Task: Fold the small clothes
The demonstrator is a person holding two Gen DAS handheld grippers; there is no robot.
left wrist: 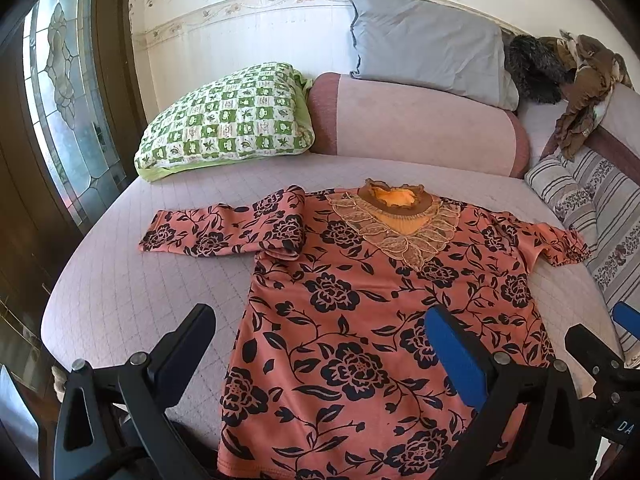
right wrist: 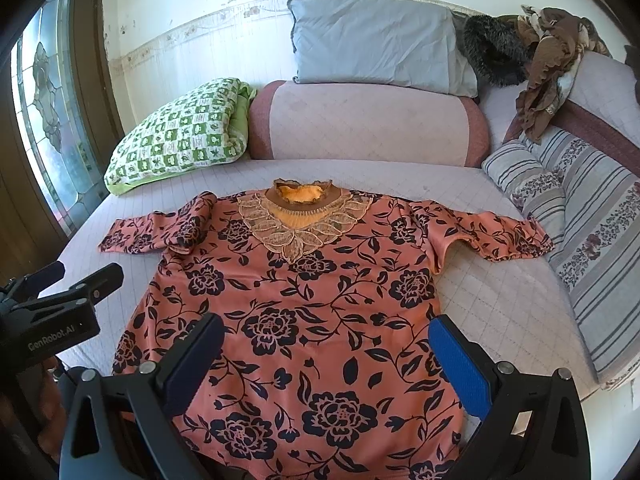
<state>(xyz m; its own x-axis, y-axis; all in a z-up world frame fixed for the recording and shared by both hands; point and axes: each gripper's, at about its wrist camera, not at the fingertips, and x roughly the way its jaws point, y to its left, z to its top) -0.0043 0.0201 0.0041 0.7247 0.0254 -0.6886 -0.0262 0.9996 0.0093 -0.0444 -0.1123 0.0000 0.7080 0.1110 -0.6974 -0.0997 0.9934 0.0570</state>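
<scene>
A salmon-pink top (left wrist: 360,280) with a black flower print, a lace collar and an orange neck lies flat on the quilted lilac bed cover (left wrist: 152,300), neck away from me. Both sleeves are spread out; the left sleeve (left wrist: 224,232) is creased at the shoulder. My left gripper (left wrist: 320,320) hovers open over the lower left part of the top, holding nothing. In the right wrist view my right gripper (right wrist: 326,326) is open above the hem area of the top (right wrist: 320,280), also holding nothing. The left gripper (right wrist: 84,276) shows at that view's left edge.
A green checked pillow (left wrist: 224,120), a pink bolster (left wrist: 416,120) and a grey pillow (left wrist: 428,44) line the wall behind. Striped cushions (right wrist: 580,216) and a heap of brown clothes (right wrist: 548,72) sit at the right. A stained-glass door (left wrist: 68,92) stands left of the bed.
</scene>
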